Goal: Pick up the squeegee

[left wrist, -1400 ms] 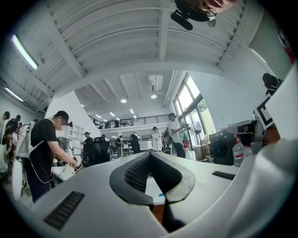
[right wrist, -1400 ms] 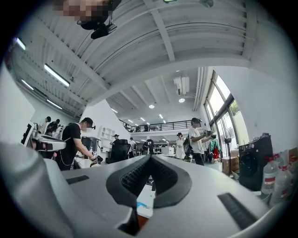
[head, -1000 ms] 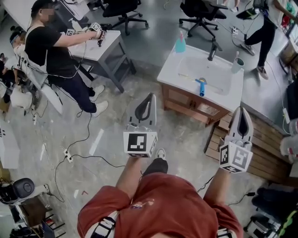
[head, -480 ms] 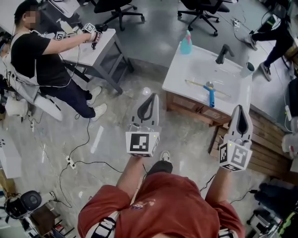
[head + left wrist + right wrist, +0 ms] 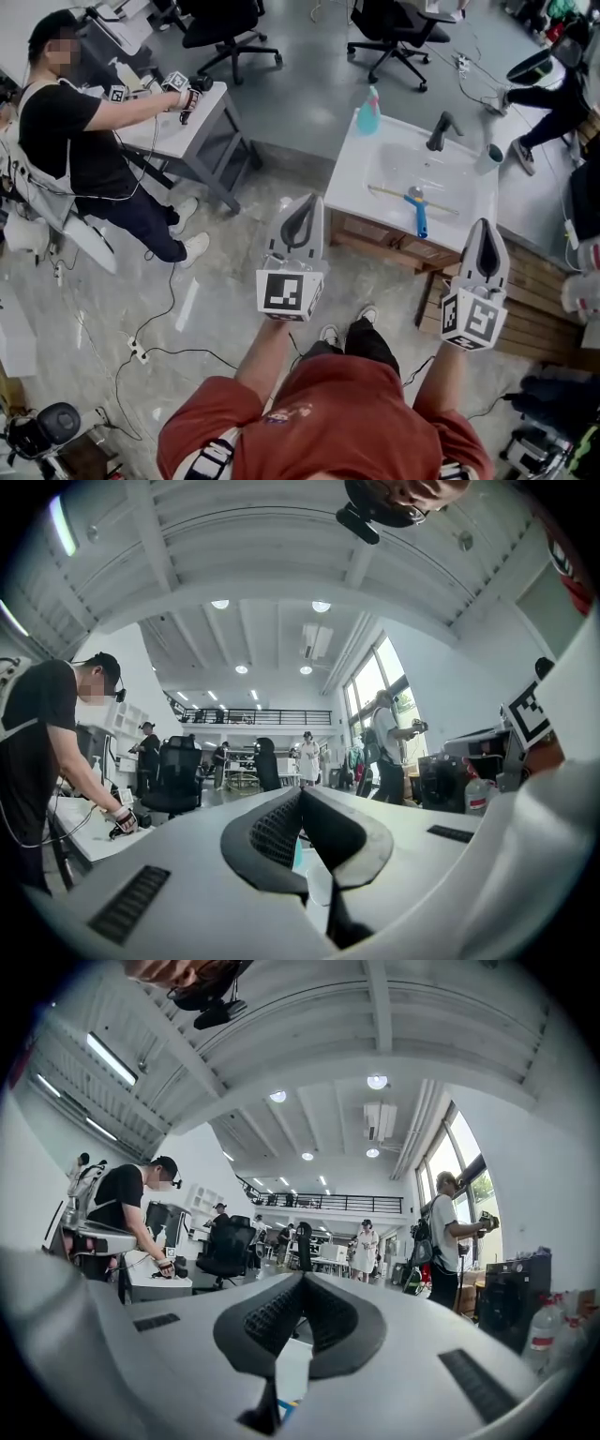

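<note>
Squeegee [image 5: 418,216], blue-handled, on glossy white sink [image 5: 362,167]

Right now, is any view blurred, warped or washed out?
Head view: sharp and evenly lit, squeegee clear in the sink. Left gripper view: strong fisheye, black corners, window washed out. Right gripper view: same fisheye, ceiling lamp glares.

A rust-red short-sleeved shirt [image 5: 328,417], black-and-white shoulder straps [image 5: 214,459], dark trousers [image 5: 371,345] and pale shoes [image 5: 326,335] are worn. The left tool [image 5: 307,201] and right tool [image 5: 486,225] are pale grey tapering shells with black ribbed pads [image 5: 267,832], each carrying a white cube [image 5: 289,292] of black square markers.
</note>
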Motion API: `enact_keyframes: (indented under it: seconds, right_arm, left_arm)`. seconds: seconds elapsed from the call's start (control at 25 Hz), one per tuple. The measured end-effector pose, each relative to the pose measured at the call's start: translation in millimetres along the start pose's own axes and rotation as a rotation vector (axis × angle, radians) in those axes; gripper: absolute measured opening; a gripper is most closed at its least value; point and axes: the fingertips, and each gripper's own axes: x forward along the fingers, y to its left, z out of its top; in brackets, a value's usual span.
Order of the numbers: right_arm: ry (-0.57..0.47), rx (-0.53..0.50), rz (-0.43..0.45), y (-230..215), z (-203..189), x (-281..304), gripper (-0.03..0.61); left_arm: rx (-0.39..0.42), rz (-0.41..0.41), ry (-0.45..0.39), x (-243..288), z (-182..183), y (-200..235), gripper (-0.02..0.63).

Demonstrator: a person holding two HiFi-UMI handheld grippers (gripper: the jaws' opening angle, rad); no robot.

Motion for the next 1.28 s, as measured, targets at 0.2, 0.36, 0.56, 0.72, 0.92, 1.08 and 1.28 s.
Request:
enact_keyframes:
  seconds: [0.2, 0.36, 0.56, 0.72, 0.92, 1.08, 1.28]
  right_arm:
    - [-0.009, 0.029, -0.010, -14.3, -12.6, 19.0, 0.009]
    - [-0.027, 0.054, -0.017, -35.5, -11.2, 49.8, 0.008]
    - [-0.033, 0.075, -0.033, -81.1, -9.4, 95.7, 0.009]
    - [-0.032, 0.091, -0.047, -122.1, -16.1, 130.5, 0.009]
    - [-0.032, 0.119, -0.058, -167.6, -26.9, 163.3, 0.009]
    - [-0.032, 0.138, -0.055, -198.5, -37.3, 189.9, 0.009]
    - [-0.017, 0.161, -0.042, -218.3, -54.1, 211.8, 0.009]
  left_arm:
    - [0.018, 0.006, -0.001, 20.9, -3.2, -1.1, 0.018]
    - [0.035, 0.003, -0.015, 55.6, 7.9, -7.8, 0.018]
    - [0.047, -0.025, -0.020, 120.5, 20.0, -36.8, 0.018]
    - [0.053, -0.042, -0.016, 174.4, 20.4, -62.1, 0.018]
    - [0.072, -0.053, -0.021, 226.9, 24.5, -91.9, 0.018]
    - [0.086, -0.055, -0.010, 266.4, 18.9, -113.0, 0.018]
    - [0.102, -0.052, -0.002, 294.6, 12.4, -129.1, 0.018]
